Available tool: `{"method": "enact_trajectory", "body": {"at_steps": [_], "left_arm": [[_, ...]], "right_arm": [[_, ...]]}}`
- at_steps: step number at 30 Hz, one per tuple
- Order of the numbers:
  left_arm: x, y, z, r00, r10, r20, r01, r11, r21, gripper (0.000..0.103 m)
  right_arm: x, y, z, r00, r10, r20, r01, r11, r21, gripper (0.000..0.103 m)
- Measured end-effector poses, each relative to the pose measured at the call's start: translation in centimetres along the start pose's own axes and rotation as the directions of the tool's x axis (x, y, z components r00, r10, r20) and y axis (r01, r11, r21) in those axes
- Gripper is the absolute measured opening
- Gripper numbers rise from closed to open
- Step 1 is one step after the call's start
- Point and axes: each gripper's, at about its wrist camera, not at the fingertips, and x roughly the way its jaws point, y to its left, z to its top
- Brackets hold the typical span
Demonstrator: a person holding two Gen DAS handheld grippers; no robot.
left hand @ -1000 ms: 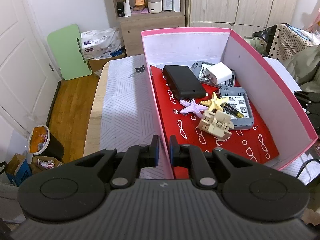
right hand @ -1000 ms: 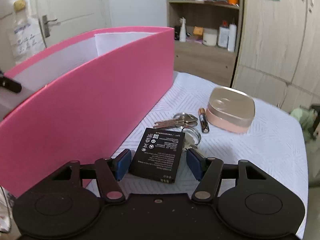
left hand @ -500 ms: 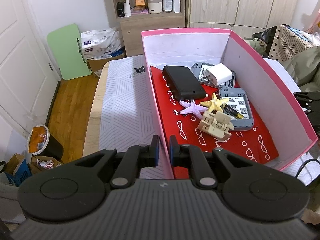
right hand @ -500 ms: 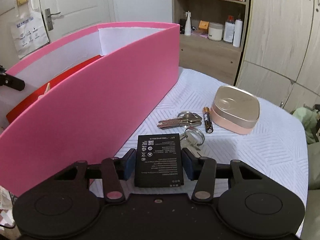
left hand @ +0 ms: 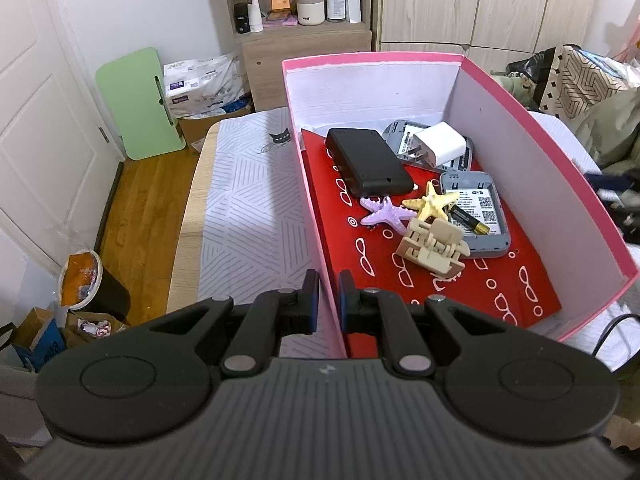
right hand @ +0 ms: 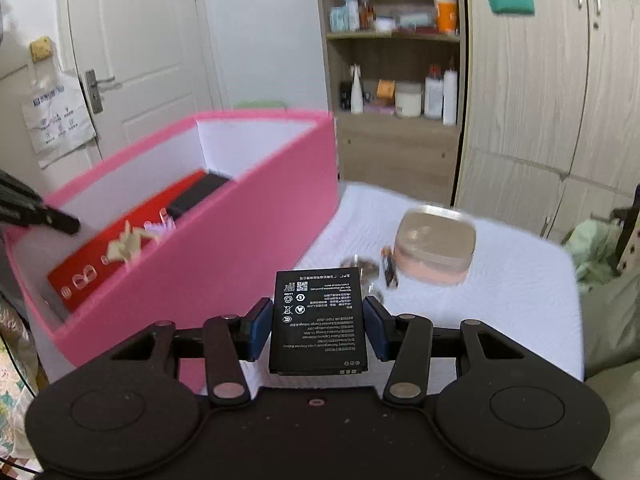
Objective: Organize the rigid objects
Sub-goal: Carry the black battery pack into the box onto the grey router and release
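My left gripper (left hand: 329,300) is shut on the near left wall of the pink box (left hand: 316,208). Inside the box lie a black power bank (left hand: 366,162), a white charger (left hand: 438,146), two grey routers (left hand: 476,208), a purple starfish (left hand: 386,214), a yellow starfish (left hand: 430,206), a beige hair claw (left hand: 434,246) and an AA battery (left hand: 468,224). My right gripper (right hand: 318,322) is shut on a flat black phone battery (right hand: 318,320) and holds it in the air beside the box's outer right wall (right hand: 240,248).
On the white cloth to the right of the box lie a rose-gold tin (right hand: 434,244), keys (right hand: 360,268) and a small battery (right hand: 388,268). A shelf unit (left hand: 300,12) and wardrobe stand behind. A bin (left hand: 92,284) and green board (left hand: 140,104) sit on the floor at left.
My right gripper closed on the phone battery and lifted it off the cloth, up to the level of the box's rim. The left gripper stayed on the box wall.
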Motion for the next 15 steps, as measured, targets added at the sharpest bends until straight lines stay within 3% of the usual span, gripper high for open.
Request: {"method": "enact_trajectory", "body": {"at_steps": [5, 8, 12, 15], "left_arm": [[0.0, 0.1, -0.1, 1.000, -0.010, 0.005, 0.010, 1.000, -0.014, 0.009], [0.0, 0.2, -0.1, 1.000, -0.012, 0.008, 0.012, 1.000, -0.017, 0.009], [0.0, 0.2, -0.1, 1.000, -0.011, 0.007, 0.012, 1.000, -0.016, 0.009], [0.0, 0.2, -0.1, 1.000, -0.010, 0.006, 0.010, 1.000, -0.014, 0.009]], "right_arm": [[-2.7, 1.2, 2.5, 0.996, 0.007, 0.089, -0.001, 0.998, -0.059, 0.054], [-3.7, 2.3, 4.4, 0.991, 0.051, 0.125, -0.037, 0.993, -0.112, 0.054], [-3.7, 4.1, 6.5, 0.984, 0.134, 0.121, -0.112, 0.978, -0.174, 0.054], [-2.4, 5.3, 8.0, 0.979, 0.193, 0.071, -0.175, 0.962, -0.208, 0.054]]}}
